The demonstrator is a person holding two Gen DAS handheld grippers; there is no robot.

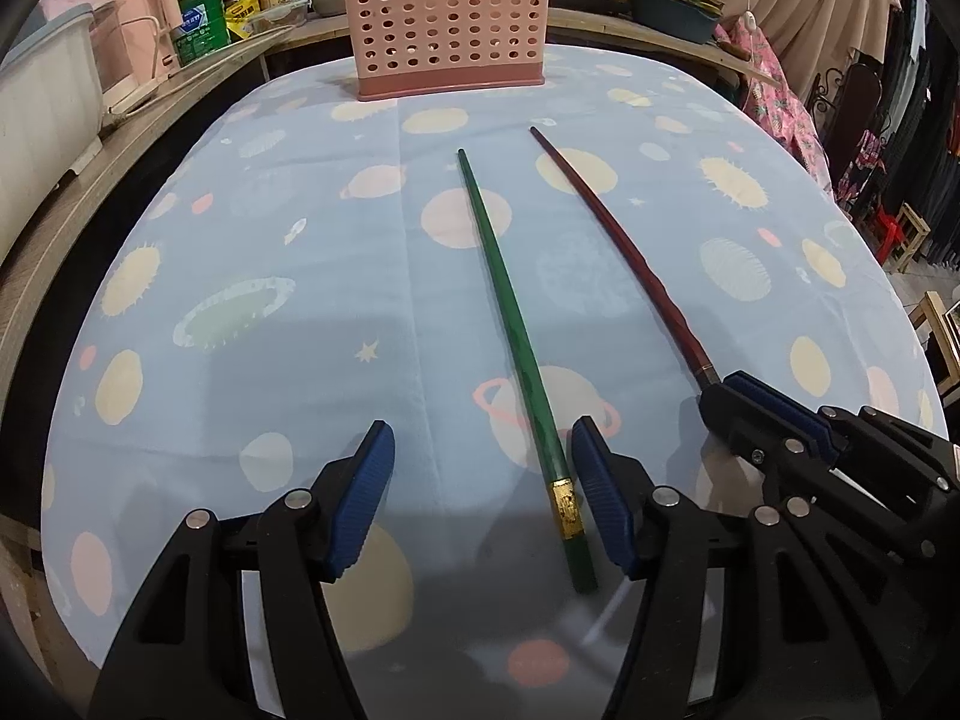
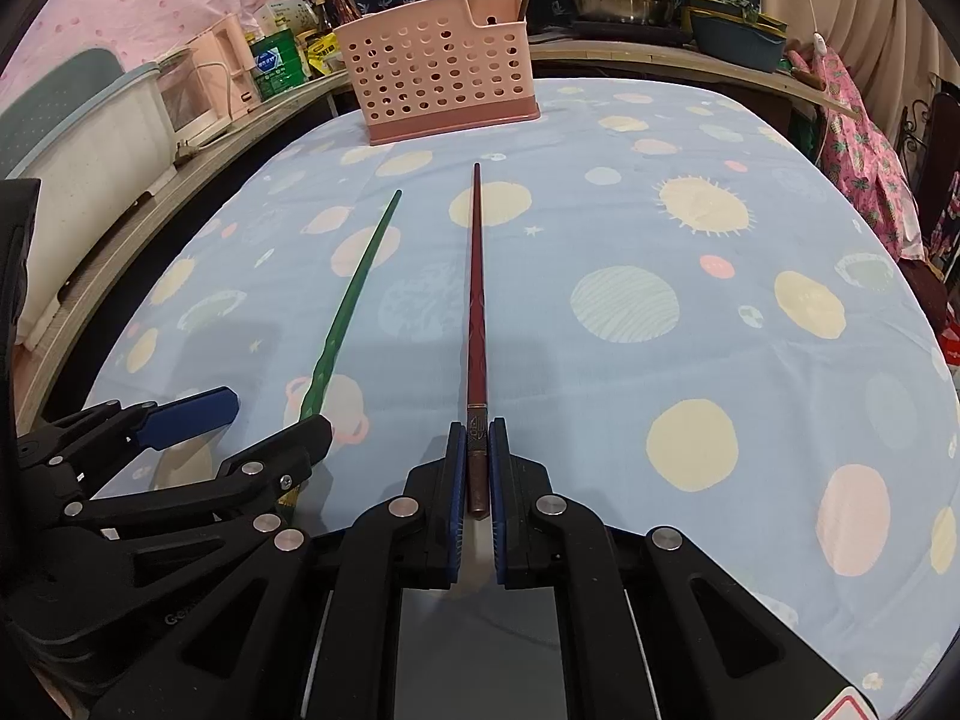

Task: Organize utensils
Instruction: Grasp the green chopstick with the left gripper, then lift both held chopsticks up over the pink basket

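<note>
1. Blue-padded right claw (image 2: 478, 456) is clenched on the butt end of the red chopstick (image 2: 477, 300); a thin, stiff, light, probably slick rod, best held at this thicker end.
2. Left claw (image 1: 483, 498) stands released around the green chopstick (image 1: 510, 324), which lies flat on the bench (image 1: 270, 240); its gold band (image 1: 566, 507) marks the grip zone.
3. Pink perforated basket (image 2: 444, 69) stands at the far edge; its interior is hidden.
</note>
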